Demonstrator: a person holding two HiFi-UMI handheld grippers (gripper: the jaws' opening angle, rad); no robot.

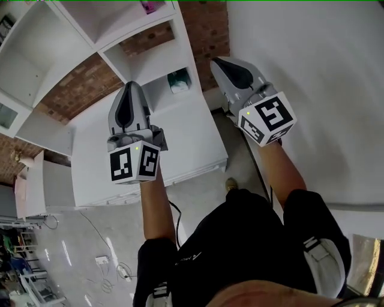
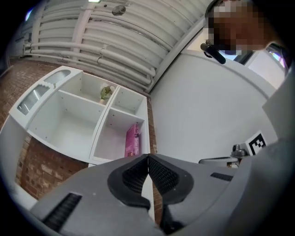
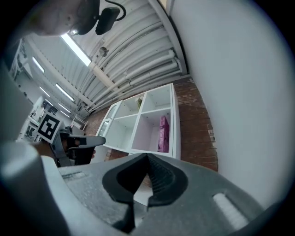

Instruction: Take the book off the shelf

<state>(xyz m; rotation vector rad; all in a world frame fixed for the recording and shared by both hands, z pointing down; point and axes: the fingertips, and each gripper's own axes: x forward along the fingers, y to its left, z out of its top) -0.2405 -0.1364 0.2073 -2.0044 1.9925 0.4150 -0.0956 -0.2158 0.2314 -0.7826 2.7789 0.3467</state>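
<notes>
The pink book (image 2: 133, 140) stands upright at the right side of a cubby in the white shelf unit (image 2: 97, 133). It also shows in the right gripper view as the pink book (image 3: 163, 133), and at the top edge of the head view as the pink book (image 1: 150, 6). My left gripper (image 2: 148, 157) is shut and empty, well short of the shelf. My right gripper (image 3: 147, 157) is also shut with nothing between its tips. In the head view the left gripper (image 1: 131, 85) and the right gripper (image 1: 216, 60) both point toward the shelf, side by side.
A green item (image 2: 106, 92) sits in an upper cubby, and a teal object (image 1: 179, 81) lies in a lower one. A white cabinet (image 1: 198, 162) stands below the shelf against a brick wall (image 1: 78, 87). A white wall (image 1: 312, 54) is on the right. Cables (image 1: 108, 264) lie on the floor.
</notes>
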